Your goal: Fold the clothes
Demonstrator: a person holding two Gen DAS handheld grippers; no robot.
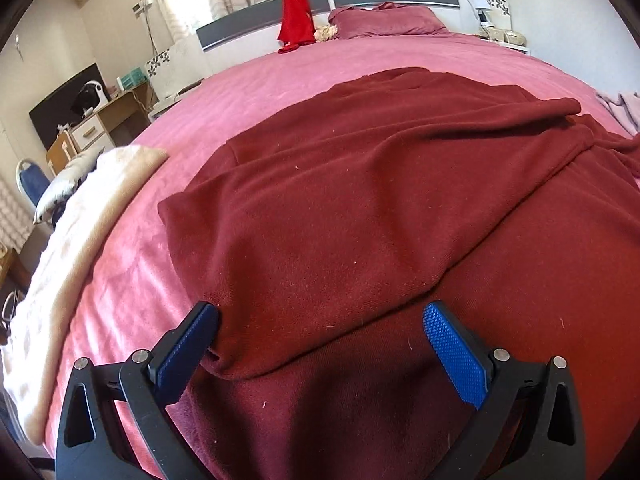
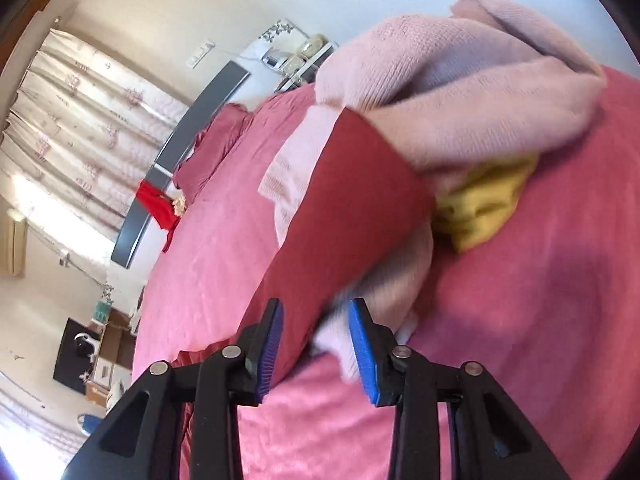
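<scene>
The dark red garment (image 1: pixel 360 200) lies on the pink bed (image 1: pixel 248 92), partly folded. Left gripper (image 1: pixel 320 344) is spread wide, gripping nothing. Right gripper (image 2: pixel 316 344) is half-parted over a dark red sleeve, blurry, can't tell if it's pinching. Probably mid-fold; next up is grabbing an edge.

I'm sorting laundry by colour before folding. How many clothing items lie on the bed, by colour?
Dark red garment: 1
Pale pink sweater: 1
Mustard yellow garment: 1
Bright red garment, draped at the headboard: 1
Total: 4
</scene>
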